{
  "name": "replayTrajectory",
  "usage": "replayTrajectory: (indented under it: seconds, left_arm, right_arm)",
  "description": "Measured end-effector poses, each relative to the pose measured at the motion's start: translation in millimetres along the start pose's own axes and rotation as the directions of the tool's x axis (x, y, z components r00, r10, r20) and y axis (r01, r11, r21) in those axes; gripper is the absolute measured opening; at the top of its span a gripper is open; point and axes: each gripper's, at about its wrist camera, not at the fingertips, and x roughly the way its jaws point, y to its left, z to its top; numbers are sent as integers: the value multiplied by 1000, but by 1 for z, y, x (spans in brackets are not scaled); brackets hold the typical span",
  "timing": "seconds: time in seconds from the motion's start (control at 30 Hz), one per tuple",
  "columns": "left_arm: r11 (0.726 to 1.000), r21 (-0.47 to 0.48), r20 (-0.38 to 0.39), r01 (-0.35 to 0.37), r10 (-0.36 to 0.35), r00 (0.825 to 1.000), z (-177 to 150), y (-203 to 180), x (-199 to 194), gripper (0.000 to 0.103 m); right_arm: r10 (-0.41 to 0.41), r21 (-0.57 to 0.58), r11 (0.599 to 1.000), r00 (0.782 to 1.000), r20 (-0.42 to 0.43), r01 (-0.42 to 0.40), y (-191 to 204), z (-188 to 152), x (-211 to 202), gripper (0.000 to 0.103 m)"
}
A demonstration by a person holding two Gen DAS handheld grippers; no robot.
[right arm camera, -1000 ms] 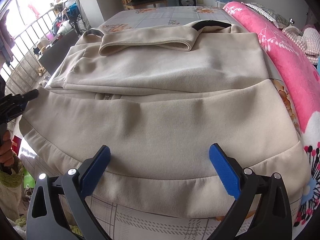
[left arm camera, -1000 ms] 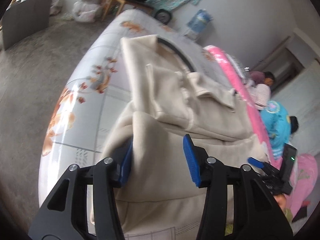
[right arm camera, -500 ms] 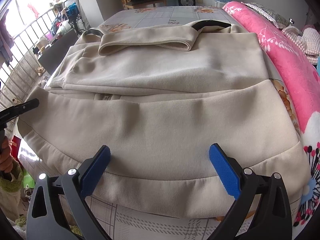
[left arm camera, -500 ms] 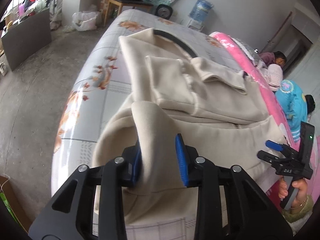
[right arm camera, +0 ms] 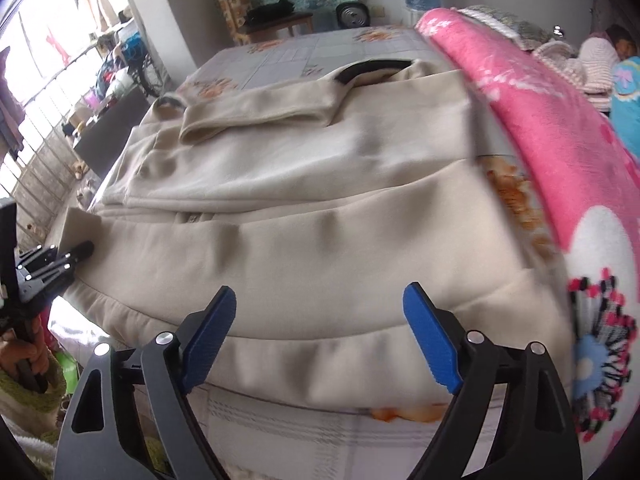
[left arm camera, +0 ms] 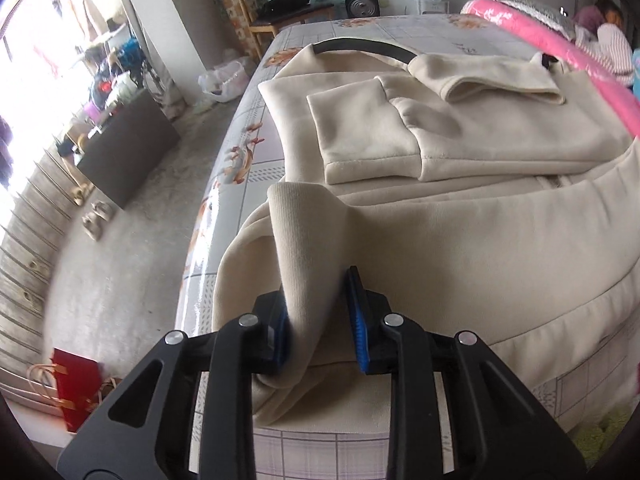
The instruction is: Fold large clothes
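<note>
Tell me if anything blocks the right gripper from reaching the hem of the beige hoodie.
Nothing visible does. The right gripper is open with the hem of the beige hoodie directly ahead, no object between. The pink blanket lies off to the side. The left gripper is shut on the hem's other corner.

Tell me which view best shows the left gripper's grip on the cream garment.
The left wrist view: the left gripper pinches a raised fold of the cream garment between its blue pads. The right wrist view shows that gripper only small and side-on, at the frame's left edge.
</note>
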Motion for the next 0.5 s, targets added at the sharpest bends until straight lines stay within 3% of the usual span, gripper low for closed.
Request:
replayTrajectory:
  seconds: [0.23, 0.5]
  left_arm:
    - [1000, 1, 0, -14, 14, 1000, 0, -2, -1, 24]
    - [999, -34, -9, -1, 0, 1000, 2, 1, 1, 24]
  right_arm:
    - [-13, 99, 995, 998, 56, 7, -63, 22, -18, 62]
    - [46, 89, 995, 999, 11, -46, -69, 49, 23, 45]
